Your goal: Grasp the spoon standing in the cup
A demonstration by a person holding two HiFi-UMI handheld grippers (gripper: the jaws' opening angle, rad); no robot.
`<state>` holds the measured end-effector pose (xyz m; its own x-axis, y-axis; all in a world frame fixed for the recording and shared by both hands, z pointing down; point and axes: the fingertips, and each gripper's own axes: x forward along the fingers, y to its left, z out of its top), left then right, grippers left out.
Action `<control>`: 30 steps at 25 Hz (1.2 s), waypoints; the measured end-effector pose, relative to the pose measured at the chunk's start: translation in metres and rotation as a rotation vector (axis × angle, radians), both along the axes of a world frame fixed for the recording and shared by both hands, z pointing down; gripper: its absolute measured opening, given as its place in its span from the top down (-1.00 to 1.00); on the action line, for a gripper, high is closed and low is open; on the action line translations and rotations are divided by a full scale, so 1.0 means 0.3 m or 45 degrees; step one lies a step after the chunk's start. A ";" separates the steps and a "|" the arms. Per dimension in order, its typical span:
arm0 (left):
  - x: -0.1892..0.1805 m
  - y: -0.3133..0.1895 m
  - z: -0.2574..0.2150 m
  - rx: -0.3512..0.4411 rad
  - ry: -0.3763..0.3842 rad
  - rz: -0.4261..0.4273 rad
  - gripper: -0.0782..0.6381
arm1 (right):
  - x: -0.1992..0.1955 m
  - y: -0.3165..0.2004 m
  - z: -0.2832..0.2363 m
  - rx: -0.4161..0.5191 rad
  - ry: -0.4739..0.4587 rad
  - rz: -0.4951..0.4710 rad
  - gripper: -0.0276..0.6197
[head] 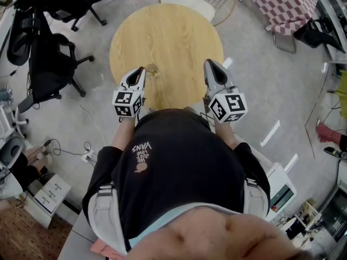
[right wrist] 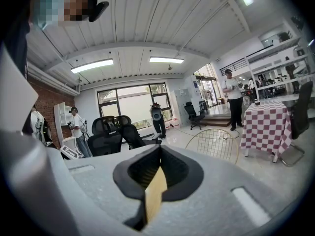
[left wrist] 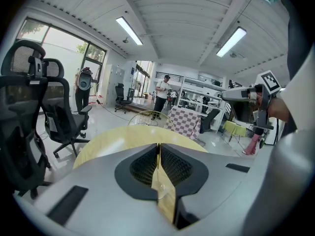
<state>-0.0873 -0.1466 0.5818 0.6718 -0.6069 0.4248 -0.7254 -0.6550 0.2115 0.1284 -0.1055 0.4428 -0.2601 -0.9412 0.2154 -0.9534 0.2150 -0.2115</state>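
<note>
Left jaws: the left gripper (left wrist: 158, 146) is closed, tips met, with nothing clamped. The slit below the tips shows yellow tabletop and a small glassy shape too faint to name.
Right jaws: the right gripper (right wrist: 159, 150) is closed and empty too, with tabletop showing through its slit.
Cup: a small clear cup (head: 152, 69) with a brassy rim stands on the tabletop just beside the left gripper's tip. Whether they touch cannot be told. It is well apart from the right gripper.
Spoon: too small in the head view to separate from the cup.
Hidden: the person's torso (head: 179, 167) covers the tabletop's near edge.
Tabletop: round, light wood (head: 173, 34).
Room: grey floor (head: 260, 80); black office chairs (head: 49, 64) at left; a wire chair (head: 187, 1) beyond the tabletop; a red-and-white checked cloth (head: 276, 4) at upper right; ceiling strip lights (left wrist: 129, 31); a standing person (left wrist: 161, 95) far off.
</note>
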 end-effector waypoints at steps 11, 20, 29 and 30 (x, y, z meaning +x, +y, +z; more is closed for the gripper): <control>-0.003 0.003 0.004 0.010 -0.013 -0.008 0.74 | 0.005 0.005 0.006 0.004 -0.004 0.002 0.92; 0.000 0.010 -0.011 0.026 -0.020 0.028 0.75 | 0.002 0.010 0.011 0.002 -0.009 0.006 0.92; 0.004 0.011 -0.041 0.057 -0.029 0.048 0.75 | -0.011 0.005 0.011 0.003 -0.016 -0.010 0.92; 0.004 0.011 -0.046 0.061 -0.025 0.049 0.75 | -0.012 0.005 0.011 0.003 -0.017 -0.012 0.92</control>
